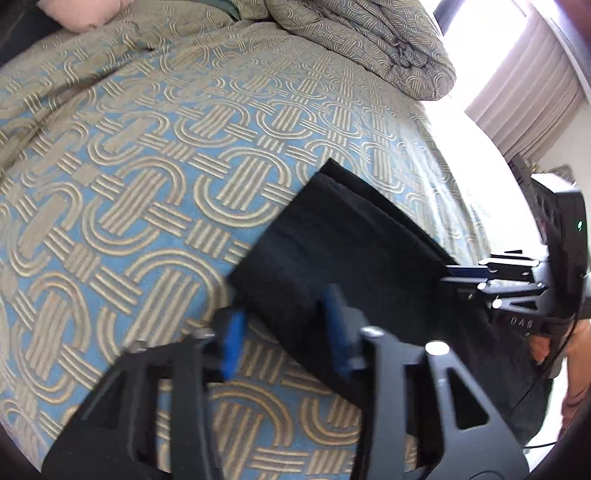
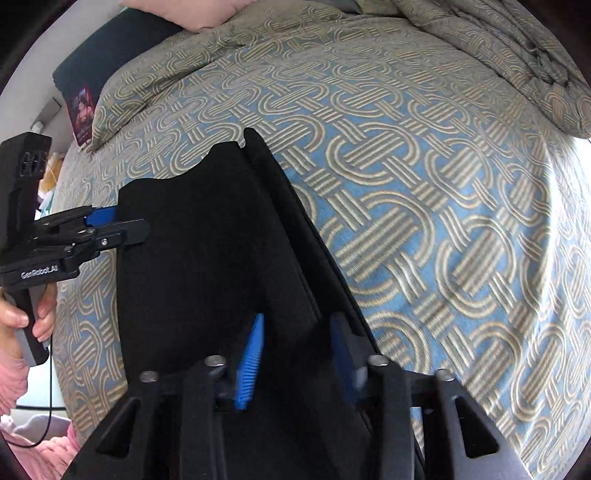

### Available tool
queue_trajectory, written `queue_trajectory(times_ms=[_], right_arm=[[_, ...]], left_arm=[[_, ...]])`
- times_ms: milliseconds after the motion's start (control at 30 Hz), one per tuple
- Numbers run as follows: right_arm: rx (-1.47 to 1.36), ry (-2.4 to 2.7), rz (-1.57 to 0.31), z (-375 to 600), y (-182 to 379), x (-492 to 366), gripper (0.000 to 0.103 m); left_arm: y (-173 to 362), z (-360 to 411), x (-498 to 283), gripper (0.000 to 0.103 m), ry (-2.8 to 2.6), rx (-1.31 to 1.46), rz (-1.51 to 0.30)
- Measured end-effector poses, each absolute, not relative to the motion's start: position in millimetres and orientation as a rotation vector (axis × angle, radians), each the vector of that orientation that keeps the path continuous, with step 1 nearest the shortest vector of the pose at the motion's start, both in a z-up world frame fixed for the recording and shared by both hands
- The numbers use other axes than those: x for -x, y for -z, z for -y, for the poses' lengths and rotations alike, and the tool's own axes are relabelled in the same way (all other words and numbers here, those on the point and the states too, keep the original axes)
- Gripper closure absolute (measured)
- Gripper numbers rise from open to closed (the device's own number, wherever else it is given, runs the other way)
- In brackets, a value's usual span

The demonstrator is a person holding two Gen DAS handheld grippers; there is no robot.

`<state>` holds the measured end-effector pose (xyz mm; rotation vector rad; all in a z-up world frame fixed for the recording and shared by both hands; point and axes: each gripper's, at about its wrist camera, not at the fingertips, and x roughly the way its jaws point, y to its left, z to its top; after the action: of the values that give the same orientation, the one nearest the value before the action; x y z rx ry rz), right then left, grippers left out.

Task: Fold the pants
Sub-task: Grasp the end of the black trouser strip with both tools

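Black pants (image 1: 343,254) lie folded lengthwise on the patterned bedspread (image 1: 147,177); they also show in the right wrist view (image 2: 207,251). My left gripper (image 1: 286,328) is open at the pants' left edge, one blue pad (image 1: 232,343) over the bedspread, the other on the cloth. It also shows in the right wrist view (image 2: 114,223), where its jaws look nearly closed at the cloth edge. My right gripper (image 2: 295,354) is open, its blue pads over the near end of the pants. It shows in the left wrist view (image 1: 458,277) at the pants' right edge.
A bunched duvet (image 1: 369,40) lies at the far right of the bed. A pink pillow (image 1: 88,14) sits at the head. Curtains and a bright window (image 1: 517,92) stand beyond the bed's right side. A dark cushion (image 2: 107,55) lies at the far left.
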<state>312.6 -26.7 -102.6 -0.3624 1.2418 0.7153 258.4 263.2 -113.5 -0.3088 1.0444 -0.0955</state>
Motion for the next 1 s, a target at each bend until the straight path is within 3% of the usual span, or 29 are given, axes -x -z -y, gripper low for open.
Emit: queue_trajectory(times_ms=[33,133,400,533,567,633,733,833,867,933,1000], right_arm=[[0.377,-0.702,-1.25,23,103,-313,0.093],[0.39,-0.711,-1.223,17,95,-309,0.099],[0.282,-0.639,-1.075,27,39,-326,0.1],[0.303,-0.654,-1.166,15,52,-340,0.098],[0.32,-0.671,-1.195,11,59,-339,0.096],[0.381,-0.696,-1.242,2,75,-333,0.079],[0.458,-0.697,-1.244,-4,93,-326,0.061],[0.482,-0.685,-1.264,-8,107,-328,0.059],[0.471,-0.688,-1.257,-10,107,-329,0.06],[0.433,-0.701,-1.252,-15,103,-330,0.099],[0.39,-0.706,-1.217,-18,91,-329,0.1]], left_arm=[[113,-264,-258,0.078,0.097,0.3,-1.044],[111,-271,-257,0.087,0.118,0.342,-1.027],[91,-276,-263,0.087,0.134,0.366,-0.931],[109,-275,-272,0.087,0.099,0.349,-0.985],[110,-277,-271,0.087,0.1,0.36,-0.981],[110,-280,-268,0.087,0.101,0.358,-0.981],[113,-285,-265,0.085,0.105,0.369,-0.997],[116,-288,-266,0.077,0.095,0.372,-1.016],[117,-288,-265,0.077,0.094,0.374,-1.016],[117,-291,-264,0.077,0.095,0.391,-1.017],[114,-294,-260,0.077,0.1,0.407,-1.002]])
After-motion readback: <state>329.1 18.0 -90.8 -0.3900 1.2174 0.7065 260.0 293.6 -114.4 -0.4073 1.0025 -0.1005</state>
